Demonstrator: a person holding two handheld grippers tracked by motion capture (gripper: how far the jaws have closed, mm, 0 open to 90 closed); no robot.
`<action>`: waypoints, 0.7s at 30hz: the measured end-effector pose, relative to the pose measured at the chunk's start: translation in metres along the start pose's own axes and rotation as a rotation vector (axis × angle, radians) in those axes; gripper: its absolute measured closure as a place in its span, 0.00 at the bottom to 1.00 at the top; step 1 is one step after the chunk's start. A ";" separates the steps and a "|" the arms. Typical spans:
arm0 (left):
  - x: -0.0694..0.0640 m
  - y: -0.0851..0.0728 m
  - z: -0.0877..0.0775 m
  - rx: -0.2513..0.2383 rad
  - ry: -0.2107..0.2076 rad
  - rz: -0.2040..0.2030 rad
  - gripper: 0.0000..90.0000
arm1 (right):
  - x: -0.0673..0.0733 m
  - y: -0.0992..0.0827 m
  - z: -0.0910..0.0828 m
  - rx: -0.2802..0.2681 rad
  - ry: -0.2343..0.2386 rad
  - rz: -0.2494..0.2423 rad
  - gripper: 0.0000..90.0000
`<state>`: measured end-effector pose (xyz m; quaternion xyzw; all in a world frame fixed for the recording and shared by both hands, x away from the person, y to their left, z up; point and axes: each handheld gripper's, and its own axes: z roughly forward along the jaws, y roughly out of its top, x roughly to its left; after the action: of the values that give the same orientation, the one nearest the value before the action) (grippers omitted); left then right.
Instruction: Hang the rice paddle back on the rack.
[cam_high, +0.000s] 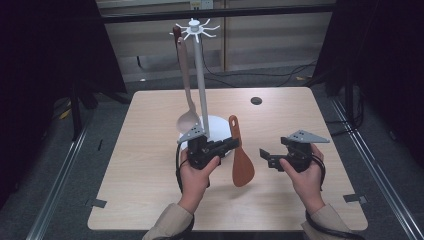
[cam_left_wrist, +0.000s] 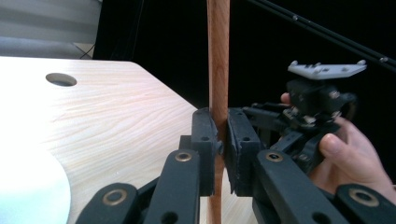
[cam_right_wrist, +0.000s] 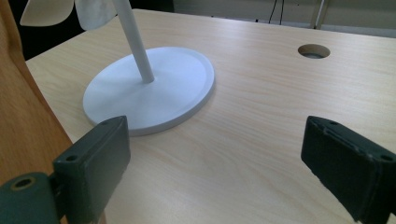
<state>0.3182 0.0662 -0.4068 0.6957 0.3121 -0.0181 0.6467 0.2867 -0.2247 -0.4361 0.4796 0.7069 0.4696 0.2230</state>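
Plainly, the work centres on a brown wooden spatula (cam_high: 241, 162) with a flat paddle blade and a slim handle ending in a rounded loop. The left gripper (cam_high: 231, 145) clamps that handle between its matte black jaws and holds the spatula upright above the table, just in front of the stand's base; in the left gripper view the smooth reddish wood (cam_left_wrist: 218, 70) runs straight up between the pressed pads, its top and bottom cut off by the frame. The right gripper (cam_high: 264, 156) sits near the blade but apart from it, its jaws spread wide with nothing between them; in the right gripper view its blocky pads (cam_right_wrist: 98, 158) frame bare tabletop.

One white utensil stand (cam_high: 201, 80) rises on a thin round pole from a smooth disc base (cam_right_wrist: 154, 88), topped by a ring of short spoke-like hooks. Two utensils hang from it: a pale spoon (cam_high: 188, 100) with an oval bowl, and a darker brown one (cam_high: 176, 35) largely hidden behind it, so its shape is hard to make out. The light wood-grain table (cam_high: 150, 165) has one round hole (cam_high: 256, 100) near its far edge. Each gripper carries one grey three-cornered plate.
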 end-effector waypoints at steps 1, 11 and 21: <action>0.000 0.001 0.000 -0.004 -0.006 0.001 0.92 | -0.001 -0.001 0.000 0.008 -0.002 -0.008 0.08; -0.002 0.006 0.000 -0.001 -0.013 0.013 0.92 | 0.001 -0.005 0.003 0.032 0.008 -0.033 0.07; -0.003 0.011 -0.004 -0.032 -0.027 0.010 0.92 | 0.000 -0.007 0.001 0.047 -0.002 -0.034 0.07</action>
<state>0.3192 0.0695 -0.3948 0.6865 0.3000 -0.0192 0.6621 0.2840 -0.2250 -0.4421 0.4730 0.7258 0.4485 0.2201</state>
